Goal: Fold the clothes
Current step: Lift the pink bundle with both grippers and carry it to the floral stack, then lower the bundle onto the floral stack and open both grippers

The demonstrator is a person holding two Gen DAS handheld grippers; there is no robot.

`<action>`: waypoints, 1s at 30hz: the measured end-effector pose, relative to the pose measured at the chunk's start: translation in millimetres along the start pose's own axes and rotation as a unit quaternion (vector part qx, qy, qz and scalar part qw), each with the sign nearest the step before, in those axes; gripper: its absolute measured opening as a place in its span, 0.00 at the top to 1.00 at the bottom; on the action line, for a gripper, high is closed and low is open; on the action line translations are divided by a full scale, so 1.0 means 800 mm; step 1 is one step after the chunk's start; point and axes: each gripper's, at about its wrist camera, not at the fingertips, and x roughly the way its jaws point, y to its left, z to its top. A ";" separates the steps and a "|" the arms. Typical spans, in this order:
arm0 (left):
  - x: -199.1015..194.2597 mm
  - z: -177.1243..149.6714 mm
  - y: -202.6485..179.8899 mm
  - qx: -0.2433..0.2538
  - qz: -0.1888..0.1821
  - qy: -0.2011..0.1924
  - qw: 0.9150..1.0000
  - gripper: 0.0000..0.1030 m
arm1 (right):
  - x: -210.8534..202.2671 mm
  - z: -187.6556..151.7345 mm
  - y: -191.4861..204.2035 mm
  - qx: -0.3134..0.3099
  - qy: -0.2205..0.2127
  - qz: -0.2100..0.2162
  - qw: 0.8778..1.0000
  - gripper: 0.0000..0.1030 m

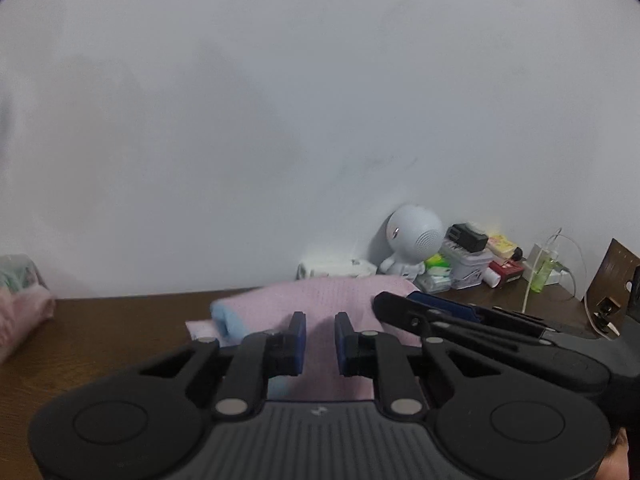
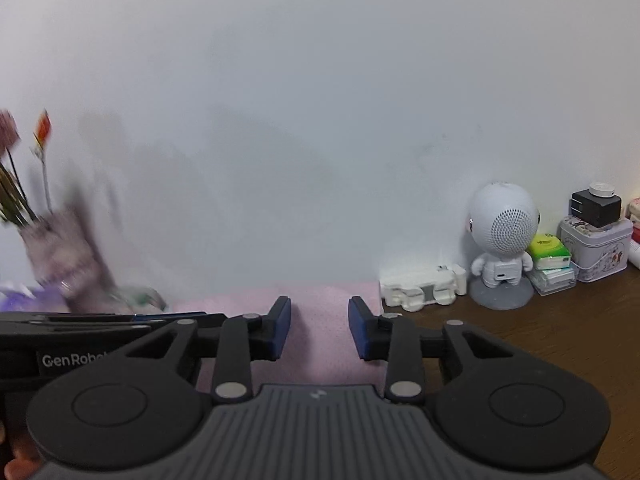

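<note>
A folded pink garment (image 1: 320, 300) with a light blue part (image 1: 224, 318) at its left end lies on the dark wooden table (image 1: 120, 336). My left gripper (image 1: 320, 320) hovers over its near side, the blue pads a little apart, with only cloth showing below the gap. My right gripper (image 2: 319, 304) stands open over the same pink garment (image 2: 320, 320), nothing between its pads. Each gripper shows side-on in the other view: the right gripper (image 1: 394, 304) reaches in from the right, the left gripper (image 2: 208, 315) from the left, close together.
Against the white wall stand a white robot-shaped speaker (image 2: 502, 236), a white charger block (image 2: 420, 286), tissue packs (image 2: 550, 260) and a tin (image 2: 596, 252). A blurred vase of flowers (image 2: 60, 248) stands at the left. More pink clothing (image 1: 20, 312) is piled at the table's left edge.
</note>
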 end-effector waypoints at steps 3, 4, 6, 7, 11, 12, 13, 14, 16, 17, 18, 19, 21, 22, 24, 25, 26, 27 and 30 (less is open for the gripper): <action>0.007 -0.009 0.004 0.005 0.002 -0.003 1.000 0.89 | 0.012 -0.012 -0.001 0.000 0.007 -0.007 1.000 0.69; 0.011 -0.011 0.004 0.002 -0.001 -0.006 1.000 0.87 | 0.014 -0.015 -0.001 0.001 0.007 -0.009 1.000 0.69; 0.005 -0.012 0.007 -0.007 -0.014 -0.013 1.000 0.85 | 0.014 -0.016 -0.004 0.004 0.005 -0.005 1.000 0.69; 0.003 -0.012 0.005 -0.011 -0.020 -0.017 1.000 0.81 | 0.013 -0.016 -0.005 0.005 0.004 -0.004 1.000 0.69; -0.035 -0.013 0.009 -0.020 -0.036 -0.063 0.997 0.37 | -0.012 -0.012 -0.003 0.005 -0.030 0.013 0.999 0.66; -0.048 -0.016 0.008 -0.014 -0.029 -0.077 0.996 0.29 | -0.022 -0.011 -0.003 0.006 -0.042 0.016 0.999 0.62; -0.061 -0.020 0.006 -0.006 -0.022 -0.091 0.996 0.18 | -0.031 -0.012 -0.002 0.008 -0.050 0.019 0.999 0.55; -0.074 -0.024 0.005 0.001 -0.014 -0.105 0.994 0.10 | -0.041 -0.013 -0.001 0.009 -0.059 0.022 0.998 0.51; -0.099 -0.039 0.004 0.012 -0.001 -0.130 0.991 0.00 | -0.060 -0.017 0.002 0.006 -0.070 0.026 0.997 0.31; -0.110 -0.049 0.004 0.014 0.005 -0.140 0.990 0.00 | -0.069 -0.021 0.004 0.002 -0.074 0.028 0.997 0.25; -0.118 -0.059 0.005 0.013 0.010 -0.144 0.989 0.00 | -0.076 -0.025 0.007 -0.003 -0.075 0.029 0.997 0.17; -0.126 -0.069 0.006 0.012 0.015 -0.147 0.989 0.00 | -0.083 -0.031 0.009 -0.009 -0.075 0.029 0.997 0.11; -0.136 -0.088 0.007 0.010 0.026 -0.142 0.990 0.00 | -0.094 -0.040 0.015 -0.018 -0.070 0.030 0.997 0.03; -0.140 -0.096 0.007 0.008 0.035 -0.138 0.990 0.00 | -0.099 -0.044 0.019 -0.024 -0.068 0.031 0.997 0.01; -0.150 -0.112 0.009 0.003 0.054 -0.131 0.990 0.00 | -0.108 -0.049 0.028 -0.036 -0.066 0.027 0.997 0.00; -0.156 -0.121 0.010 0.000 0.062 -0.129 0.990 0.00 | -0.114 -0.052 0.032 -0.038 -0.064 0.027 0.997 0.00; -0.162 -0.128 0.011 -0.002 0.070 -0.123 0.990 0.00 | -0.119 -0.055 0.036 -0.041 -0.062 0.026 0.997 0.00; -0.166 -0.134 0.011 -0.003 0.079 -0.117 0.990 0.00 | -0.124 -0.059 0.041 -0.043 -0.061 0.026 0.997 0.00; -0.187 -0.155 0.011 -0.005 0.102 -0.105 0.989 0.00 | -0.144 -0.073 0.056 -0.055 -0.053 0.015 0.997 0.00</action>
